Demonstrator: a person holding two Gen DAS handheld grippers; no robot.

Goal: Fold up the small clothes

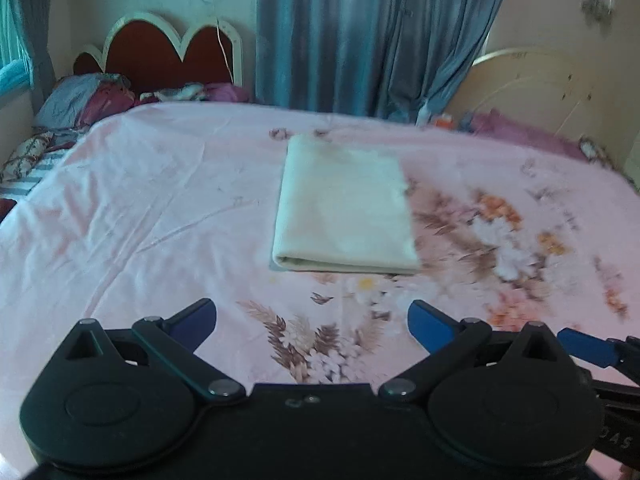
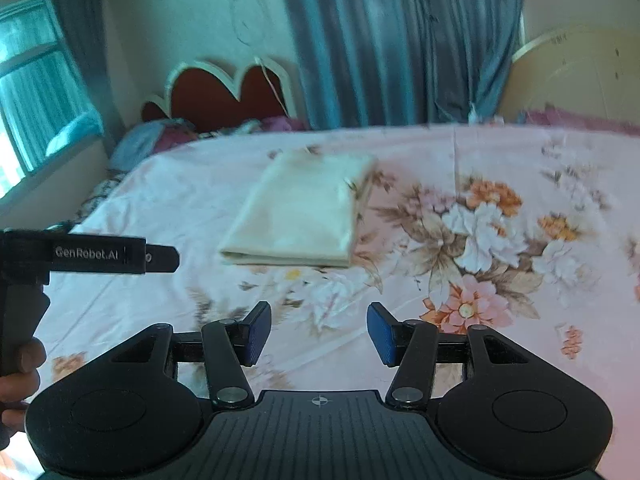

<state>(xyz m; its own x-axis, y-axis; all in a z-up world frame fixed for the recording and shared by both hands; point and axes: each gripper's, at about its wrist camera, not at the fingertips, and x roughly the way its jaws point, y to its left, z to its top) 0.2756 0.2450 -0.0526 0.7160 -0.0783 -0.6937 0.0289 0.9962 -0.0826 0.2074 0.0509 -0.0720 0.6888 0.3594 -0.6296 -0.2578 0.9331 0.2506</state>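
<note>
A cream cloth (image 1: 344,204) lies folded into a neat rectangle on the pink floral bedsheet (image 1: 160,208), its folded edge toward me. In the right wrist view the same cream cloth (image 2: 300,208) sits ahead and slightly left. My left gripper (image 1: 312,320) is open, well short of the cloth and above the sheet, with nothing between its blue pads. My right gripper (image 2: 318,334) also stands open and empty, nearer than the cloth. The left gripper's body (image 2: 92,258) shows at the left edge of the right wrist view, held by a hand (image 2: 20,380).
A red headboard with a white scalloped rim (image 1: 160,52) and piled bedding (image 1: 88,100) are at the far left. Grey-blue curtains (image 1: 360,32) hang behind the bed. A cream headboard (image 1: 532,84) stands at the far right. A window (image 2: 36,88) is on the left wall.
</note>
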